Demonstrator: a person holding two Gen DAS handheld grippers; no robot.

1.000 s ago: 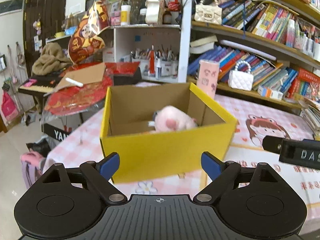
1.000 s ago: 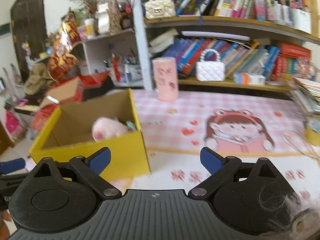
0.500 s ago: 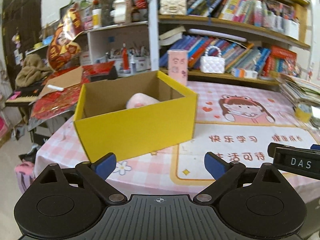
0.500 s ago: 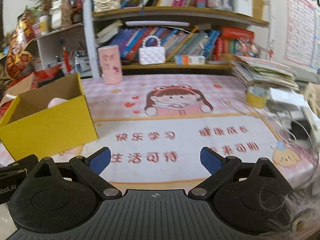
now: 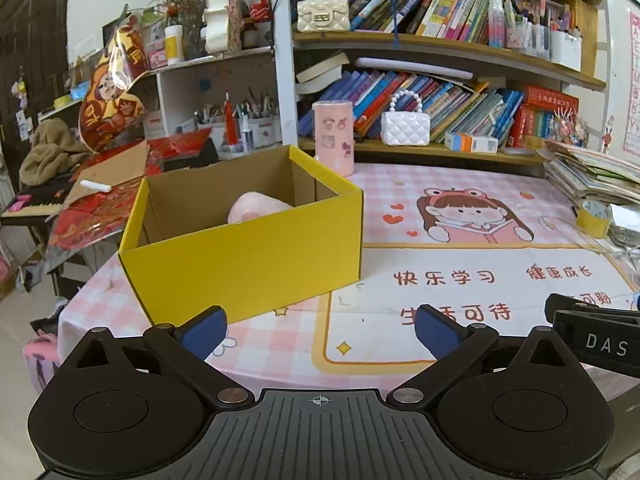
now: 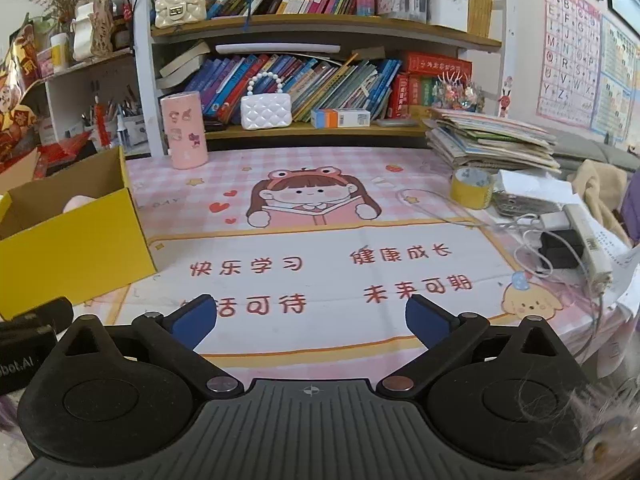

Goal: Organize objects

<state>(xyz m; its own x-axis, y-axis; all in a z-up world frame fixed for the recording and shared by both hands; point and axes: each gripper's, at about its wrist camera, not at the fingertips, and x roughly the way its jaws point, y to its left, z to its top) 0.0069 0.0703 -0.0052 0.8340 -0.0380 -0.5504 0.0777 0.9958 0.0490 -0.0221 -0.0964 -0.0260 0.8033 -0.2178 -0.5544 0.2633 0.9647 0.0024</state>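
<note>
A: What is seen on the pink checked tablecloth with the cartoon girl print [image 6: 320, 248]?

B: An open-topped yellow cardboard box with a plain brown inside [image 5: 248, 248] is set on the cloth, left of centre in the left wrist view and at the left edge of the right wrist view [image 6: 68, 248]. A soft, rounded pink plush toy [image 5: 256, 209] is lodged inside it, low against the near wall, so only its top is shown; in the right wrist view just a pale pink sliver [image 6: 78, 203] is seen over the rim.

A: And behind the box?

B: A pink cylindrical container with cartoon stickers [image 5: 333, 136] is stood upright near the box's far corner, in front of the wooden bookshelf crammed with books [image 5: 440, 92]. A small white quilted handbag with a pearl handle [image 5: 405, 126] is placed on the lower shelf. A yellow roll of tape [image 6: 471, 188] is seen at the right of the right wrist view.

A: How are the grippers held?

B: The left gripper [image 5: 320, 330] is spread wide, nothing caught between its blue pads [image 5: 204, 330]. The right gripper [image 6: 312, 320] is likewise spread wide and empty, over the printed cloth. Both sets of jaws have just been opening.

A: What is changed from a second ago?

B: The box was then seen close and head-on by the left camera; it is now further off and shifted left. In the right wrist view it has been pushed from lower left to the frame's edge, and far more of the cloth is shown.
</note>
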